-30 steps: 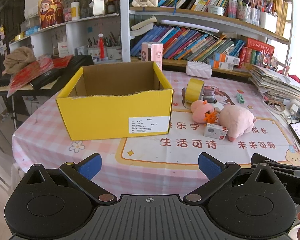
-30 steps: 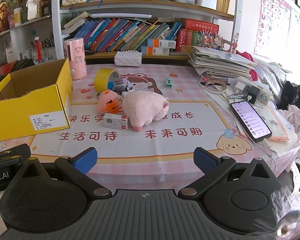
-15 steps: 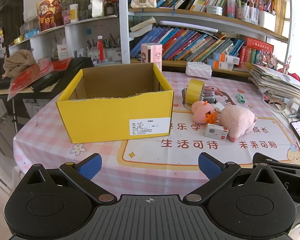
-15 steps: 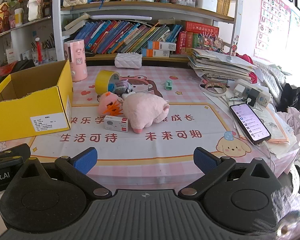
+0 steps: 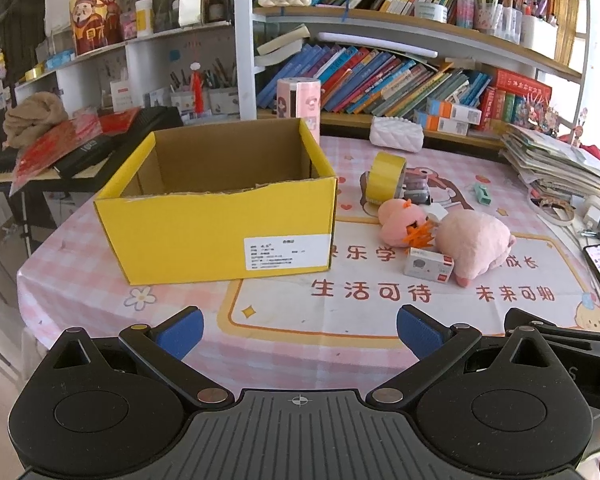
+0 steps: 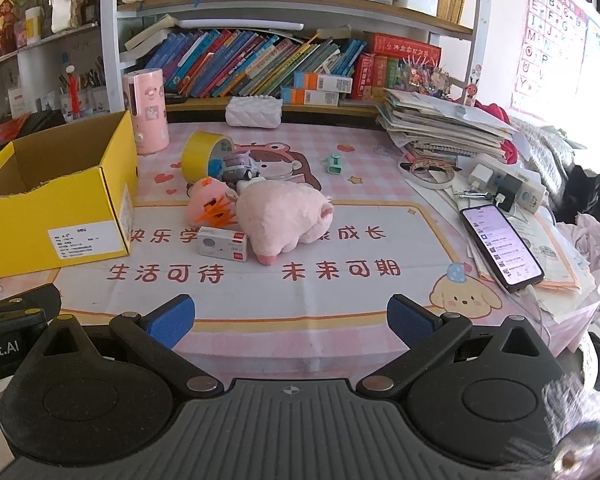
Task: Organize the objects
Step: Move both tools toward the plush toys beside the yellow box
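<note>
An open yellow cardboard box (image 5: pixel 220 236) stands on the table's left; it also shows in the right wrist view (image 6: pixel 56 216). Right of it lie a pink pig plush (image 6: pixel 284 216), a small pink plush with orange beak (image 6: pixel 210 202), a white and red small box (image 6: pixel 223 243), a yellow tape roll (image 6: pixel 202 156) and a toy car (image 6: pixel 238 168). The same pile shows in the left wrist view, pig plush (image 5: pixel 474 242) included. My left gripper (image 5: pixel 299 326) is open and empty at the table's near edge. My right gripper (image 6: pixel 290 316) is open and empty, in front of the pile.
A pink cylinder (image 6: pixel 146 112) and a white quilted pouch (image 6: pixel 254 111) stand at the back. A phone (image 6: pixel 500 242), chargers and a paper stack (image 6: pixel 440 124) lie on the right. Bookshelves (image 5: pixel 380 76) rise behind the table. A side shelf with clutter (image 5: pixel 60 140) is left.
Both grippers have pulled back and risen slightly, so the table objects look a little farther away. Both stay open. Nothing on the table has moved.
</note>
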`<state>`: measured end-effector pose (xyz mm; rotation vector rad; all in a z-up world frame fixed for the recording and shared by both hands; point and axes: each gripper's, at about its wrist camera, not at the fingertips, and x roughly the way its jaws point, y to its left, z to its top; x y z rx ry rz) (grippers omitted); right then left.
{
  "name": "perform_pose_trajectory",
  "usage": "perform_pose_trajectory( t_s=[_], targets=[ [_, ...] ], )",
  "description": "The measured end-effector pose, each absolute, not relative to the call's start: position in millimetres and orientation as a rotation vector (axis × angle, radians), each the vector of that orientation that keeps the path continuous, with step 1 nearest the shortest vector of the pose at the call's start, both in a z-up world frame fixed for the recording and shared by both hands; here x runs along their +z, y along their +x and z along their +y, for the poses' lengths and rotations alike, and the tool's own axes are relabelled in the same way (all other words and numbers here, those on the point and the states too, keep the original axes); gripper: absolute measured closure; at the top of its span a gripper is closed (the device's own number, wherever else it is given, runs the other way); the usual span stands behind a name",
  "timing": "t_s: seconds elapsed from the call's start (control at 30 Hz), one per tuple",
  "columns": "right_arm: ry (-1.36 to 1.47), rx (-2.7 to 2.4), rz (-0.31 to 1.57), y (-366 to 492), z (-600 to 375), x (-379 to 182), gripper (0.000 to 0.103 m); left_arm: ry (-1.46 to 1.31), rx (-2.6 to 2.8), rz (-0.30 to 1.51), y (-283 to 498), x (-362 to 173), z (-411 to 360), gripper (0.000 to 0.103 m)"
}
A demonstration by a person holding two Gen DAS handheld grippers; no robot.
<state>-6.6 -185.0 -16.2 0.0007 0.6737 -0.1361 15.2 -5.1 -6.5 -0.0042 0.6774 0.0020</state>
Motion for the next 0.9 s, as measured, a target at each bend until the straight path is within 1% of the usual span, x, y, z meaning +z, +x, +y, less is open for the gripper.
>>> perform_pose_trajectory(
  t_s=[0.5, 0.9],
  targets=[
    [-0.015, -0.099, 0.728, 43, -210, -28, 0.000, -0.004, 0.026, 0.737, 54, -20, -32, 0.000],
    [-0.014, -0.021, 0.768, 111, -236, -41, 0.000, -0.033, 0.089, 0.773, 93, -32, -49, 0.000]
  ],
)
